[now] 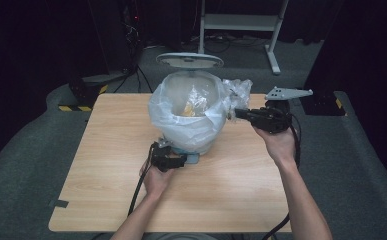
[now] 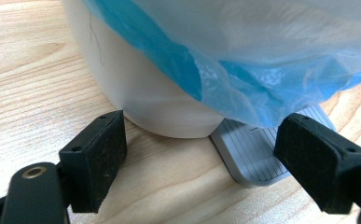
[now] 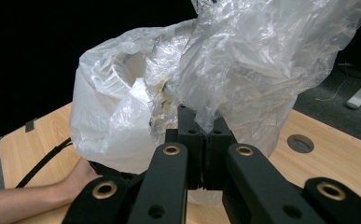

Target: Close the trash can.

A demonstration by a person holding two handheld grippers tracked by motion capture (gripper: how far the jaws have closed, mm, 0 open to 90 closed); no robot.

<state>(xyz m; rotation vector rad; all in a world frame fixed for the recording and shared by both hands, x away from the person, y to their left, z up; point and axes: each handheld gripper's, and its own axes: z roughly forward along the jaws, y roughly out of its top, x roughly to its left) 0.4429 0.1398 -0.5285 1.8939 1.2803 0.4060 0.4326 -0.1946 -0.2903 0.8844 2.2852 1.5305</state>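
Translucent bin liner (image 1: 188, 122), seated in a white pedal bin (image 1: 201, 145) at the far middle of the wooden table (image 1: 106, 190); liner mouth folded outward over the rim, lid (image 1: 189, 60) raised behind, yellowish scraps visible inside. Right-hand edge of the liner gathered into a crumpled bunch (image 1: 237, 90) and drawn sideways, clear of the rim.

Right gripper (image 1: 237, 114), level with the rim, pinched tight on that bunch; in the right gripper view, plastic film (image 3: 262, 70) billowing up from between the closed jaws, pads pressed together on it.

Left gripper (image 1: 178, 161), low at the near foot of the bin, jaws spread wide and holding nothing; in the left gripper view, pads (image 2: 96, 158) standing either side of the bin's base, apart from it, with the grey pedal (image 2: 257, 154) just beside the far pad and a blue liner hem (image 2: 243, 88) hanging above.

Progress, as judged: one side of the liner freed and lifted; remainder around the rim not yet gathered, bag not yet drawn out of the bin.
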